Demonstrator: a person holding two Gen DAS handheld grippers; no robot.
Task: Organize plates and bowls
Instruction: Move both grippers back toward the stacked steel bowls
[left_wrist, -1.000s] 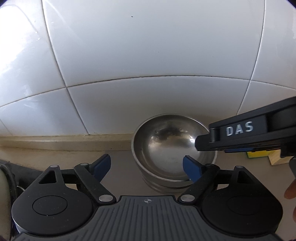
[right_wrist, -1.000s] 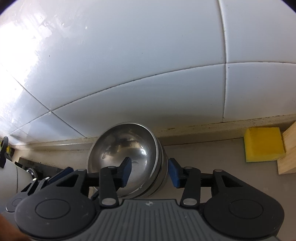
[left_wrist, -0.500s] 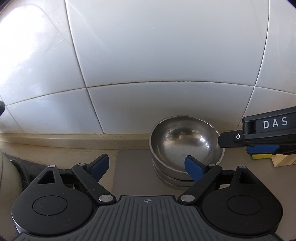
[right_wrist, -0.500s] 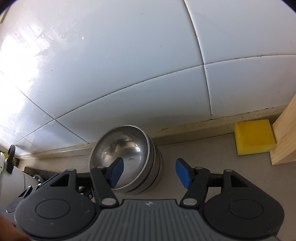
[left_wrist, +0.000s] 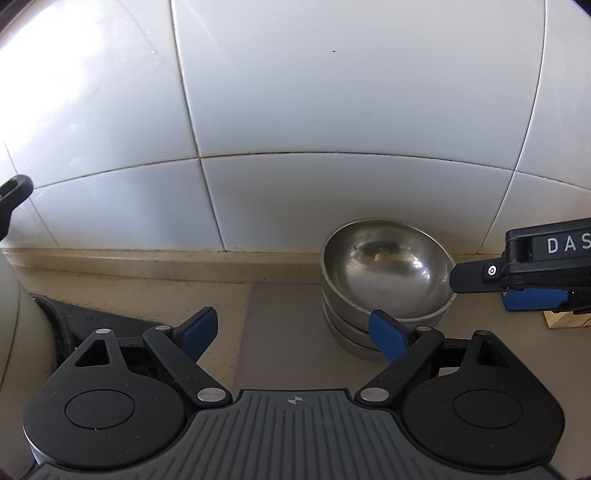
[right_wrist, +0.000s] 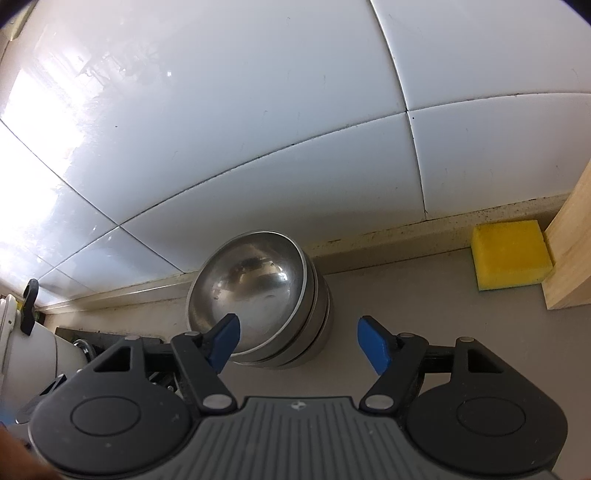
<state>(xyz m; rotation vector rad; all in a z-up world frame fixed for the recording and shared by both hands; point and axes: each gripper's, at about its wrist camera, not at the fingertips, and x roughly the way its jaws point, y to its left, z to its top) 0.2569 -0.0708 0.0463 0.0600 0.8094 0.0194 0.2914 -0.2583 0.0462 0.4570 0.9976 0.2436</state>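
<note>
Where the grey counter meets the shiny white tiled wall, a stack of round silver metal bowls is seen, nested one inside another. The stack is set close to the low cream ledge at the bottom of the wall. The top bowl is turned open side up, and light is seen shining inside it.

From the right wrist view, the right gripper is held just in front of the stack. Its jaws have just been opening, and now a wide gap is left between the two blue pads. The left pad is seen in front of the bowls' near edge, but the bowls are not squeezed, and nothing is held.

From the left wrist view, the left gripper is spread very wide, and only bare counter is seen between its blue pads. Nothing is held by it. The bowl stack is seen up and to the right of it. The right gripper's black arm, marked with white letters, is seen at the right edge beside the bowls.

A yellow square sponge is placed on the counter to the right, just beside a pale wooden block. A white rounded pot is seen at the far left.
</note>
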